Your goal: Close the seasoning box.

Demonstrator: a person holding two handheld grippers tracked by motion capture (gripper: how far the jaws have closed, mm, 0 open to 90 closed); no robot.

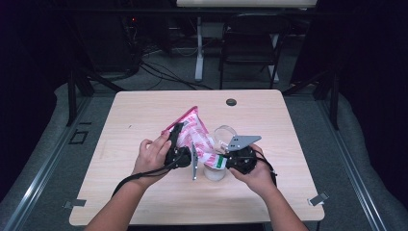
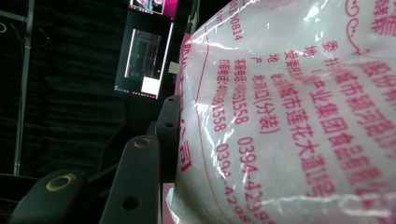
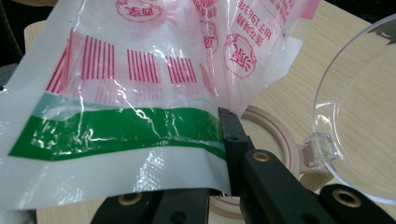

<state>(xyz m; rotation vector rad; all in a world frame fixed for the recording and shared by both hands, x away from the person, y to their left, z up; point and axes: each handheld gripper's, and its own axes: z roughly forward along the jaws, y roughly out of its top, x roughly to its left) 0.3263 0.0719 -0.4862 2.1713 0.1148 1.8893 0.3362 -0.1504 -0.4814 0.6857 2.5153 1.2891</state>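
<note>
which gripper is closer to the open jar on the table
Right. The right gripper pinches the bag's green-striped edge directly over the jar. The left gripper holds the bag's upper part, farther off to the jar's left.

Dark room: black folding chair (image 1: 250, 43) behind pale wooden table (image 1: 144, 110).

The bag (image 3: 140, 84) is clear and white plastic with pink-red print, barcode-like stripes, round seals and a green band near its edge. The container's rim (image 3: 275, 135) is beige, its lid (image 3: 364, 116) clear. The table (image 1: 144, 120) is pale wood-grain.
</note>
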